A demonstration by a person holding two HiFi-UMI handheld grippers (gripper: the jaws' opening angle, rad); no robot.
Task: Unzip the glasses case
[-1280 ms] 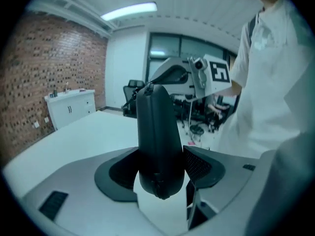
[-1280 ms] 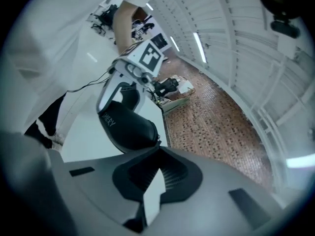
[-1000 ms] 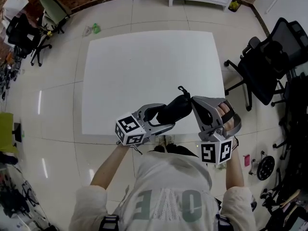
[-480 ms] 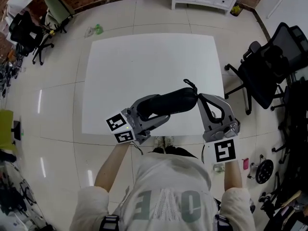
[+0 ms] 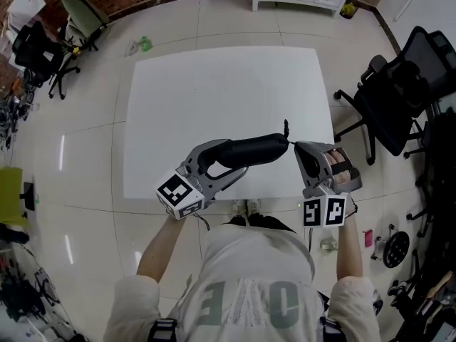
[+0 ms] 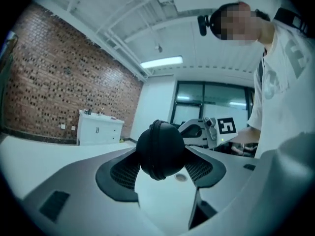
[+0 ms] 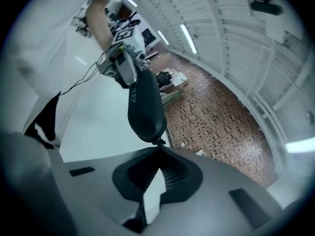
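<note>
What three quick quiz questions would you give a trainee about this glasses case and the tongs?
1. Which tongs clamp the body of the glasses case?
2. True or false: the case lies wide open.
3. The tips of the right tongs are at: A the case's zip-pull end; B the case's middle; C far from the case.
Key: 1. The left tongs; they have just been closing further on the case. 2. False: its halves are together. 3. A.

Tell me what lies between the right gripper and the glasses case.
Only the zipper pull, nipped by the right gripper; the right gripper view shows it.
</note>
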